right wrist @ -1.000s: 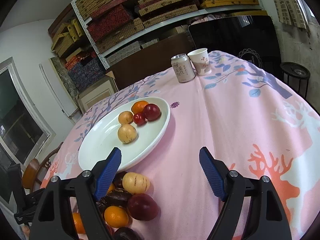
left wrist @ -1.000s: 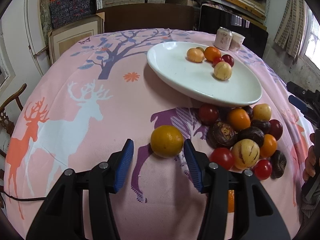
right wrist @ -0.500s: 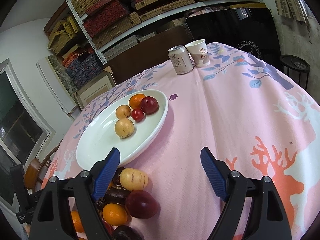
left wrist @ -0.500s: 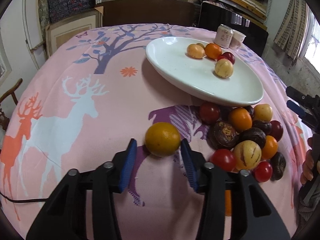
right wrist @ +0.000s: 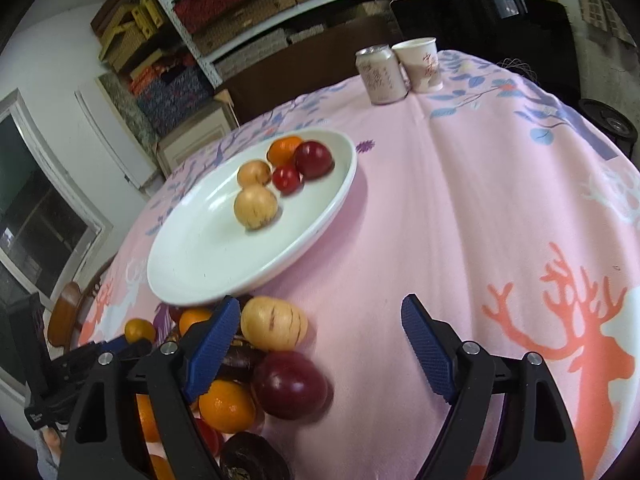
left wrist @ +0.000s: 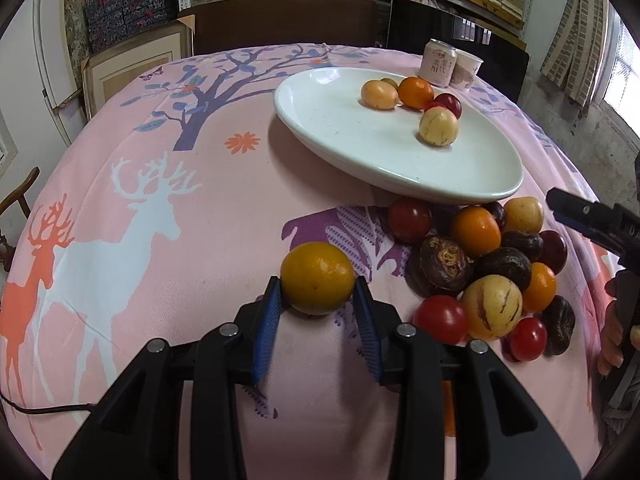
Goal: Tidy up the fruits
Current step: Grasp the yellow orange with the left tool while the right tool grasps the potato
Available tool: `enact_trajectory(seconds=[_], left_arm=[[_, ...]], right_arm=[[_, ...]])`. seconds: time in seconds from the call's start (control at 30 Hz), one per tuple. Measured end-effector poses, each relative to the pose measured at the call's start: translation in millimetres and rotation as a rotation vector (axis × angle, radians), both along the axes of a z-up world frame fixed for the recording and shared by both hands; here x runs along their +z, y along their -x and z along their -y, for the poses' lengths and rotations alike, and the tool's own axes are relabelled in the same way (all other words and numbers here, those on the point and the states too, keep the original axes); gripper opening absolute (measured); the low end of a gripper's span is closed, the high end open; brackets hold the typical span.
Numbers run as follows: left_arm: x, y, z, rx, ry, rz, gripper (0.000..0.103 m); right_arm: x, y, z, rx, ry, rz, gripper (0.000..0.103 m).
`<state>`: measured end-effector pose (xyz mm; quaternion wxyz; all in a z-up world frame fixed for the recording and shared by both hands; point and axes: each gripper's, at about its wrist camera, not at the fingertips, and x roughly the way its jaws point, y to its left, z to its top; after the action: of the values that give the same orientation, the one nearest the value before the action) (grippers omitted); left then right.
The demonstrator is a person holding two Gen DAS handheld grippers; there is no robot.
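My left gripper [left wrist: 316,294] is shut on an orange [left wrist: 317,278] low over the pink tablecloth, both blue pads touching its sides. A white oval plate [left wrist: 340,128] beyond it holds several fruits. A pile of loose fruit [left wrist: 480,264] lies right of the orange, below the plate's near rim. In the right wrist view my right gripper [right wrist: 320,328] is open and empty, above the cloth beside the same pile [right wrist: 276,360]; a pale striped fruit [right wrist: 274,323] sits by its left pad. The plate [right wrist: 200,256] lies ahead to the left. The orange [right wrist: 139,330] shows small at far left.
A drink can [right wrist: 380,74] and a paper cup [right wrist: 420,64] stand at the table's far edge. Shelves with boxes and a dark chair back stand behind the table. The round table drops away on all sides.
My left gripper's jaws have closed from wide open onto the orange. The right gripper has drifted slightly forward toward the fruit pile, still open.
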<state>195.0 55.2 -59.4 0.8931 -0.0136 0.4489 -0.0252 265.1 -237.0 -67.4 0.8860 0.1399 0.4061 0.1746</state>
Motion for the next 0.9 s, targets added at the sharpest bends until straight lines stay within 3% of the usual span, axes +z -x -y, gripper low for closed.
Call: enact_trajectory(seconds=[0.17,0.27,0.37,0.43,0.53,0.9], left_arm=[[0,0,0,0.001,-0.002,-0.002,0.036],[0,0,0,0.001,-0.003,-0.001,0.036],[0,0,0,0.001,-0.001,-0.002,0.036],[0,0,0,0.002,0.002,-0.003,0.036],[0,0,0,0.002,0.0,-0.003,0.036],[-4,1,2,-0.008,-0.001,-0.018,0.036]], right_arm=[[-4,1,-13,0.031,0.061,0.004,0.084],[-8,-2,-13,0.025,0.093,-0.01,0.091],[-3,-1,6,-0.07,0.092,0.011,0.091],[-2,-2,27,-0.145,0.046,0.0,0.091],[-3,-3,38,-0.134,-0.058,-0.006,0.091],[5,-21,-12,-0.063,0.244,0.106,0.09]])
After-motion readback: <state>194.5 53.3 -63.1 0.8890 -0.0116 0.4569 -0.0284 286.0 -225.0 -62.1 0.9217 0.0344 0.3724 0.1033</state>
